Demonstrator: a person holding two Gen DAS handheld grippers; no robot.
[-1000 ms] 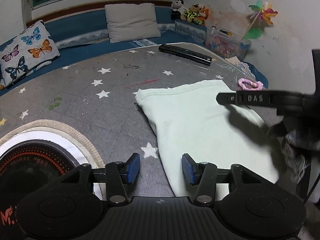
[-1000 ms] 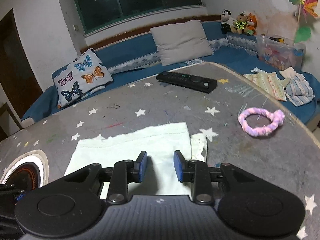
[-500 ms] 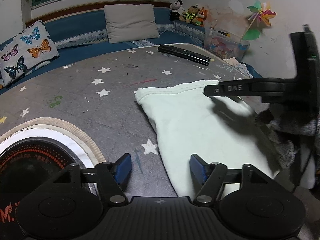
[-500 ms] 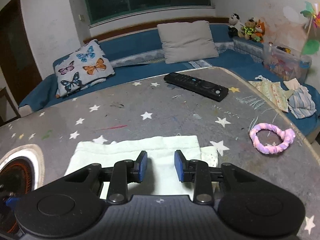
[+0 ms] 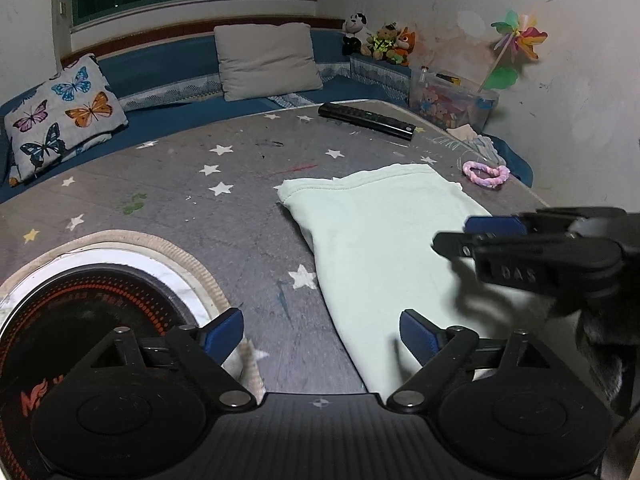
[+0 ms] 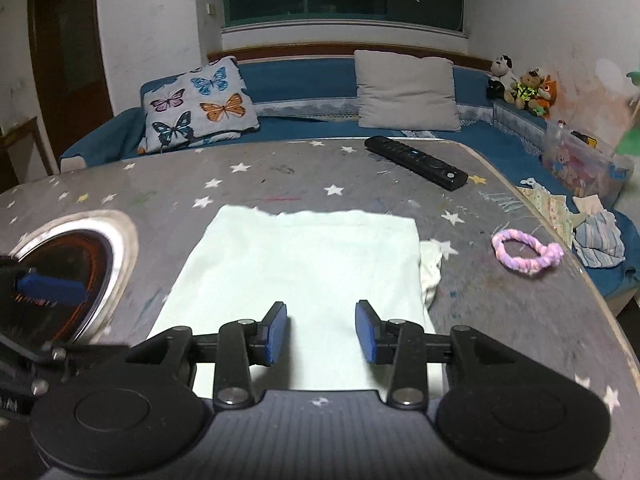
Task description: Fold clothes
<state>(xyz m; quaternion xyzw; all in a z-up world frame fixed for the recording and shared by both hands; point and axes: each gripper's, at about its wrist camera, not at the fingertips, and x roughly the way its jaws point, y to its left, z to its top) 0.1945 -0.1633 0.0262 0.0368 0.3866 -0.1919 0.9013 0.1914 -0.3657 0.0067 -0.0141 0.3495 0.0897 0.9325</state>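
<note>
**Pale green garment folded flat, both grippers opening above it**

Pale green garment (image 6: 304,264) lying folded in a rough rectangle on the grey star-printed table (image 6: 180,196), near the middle of the near edge. Going left to right in the right wrist view: round dark inset with orange dots (image 6: 60,272) sunk in the table at the near left; then the garment; a small white scrap of cloth (image 6: 430,268) sticking out at its right edge; a pink braided ring (image 6: 526,254) further right, apart from the garment. Black remote control (image 6: 416,162) at the far right of the table, well apart from the garment. Butterfly pillow (image 6: 200,106) and grey pillow (image 6: 406,90) on the blue bench beyond.

Left gripper (image 5: 322,332) over the garment's near left edge, jaws wide and opening, nothing pinched. Right gripper (image 6: 322,332) over the garment's near part, jaws moderately apart and opening, cloth below but not gripped. Same gripper visible at the right in the left wrist view.
</note>
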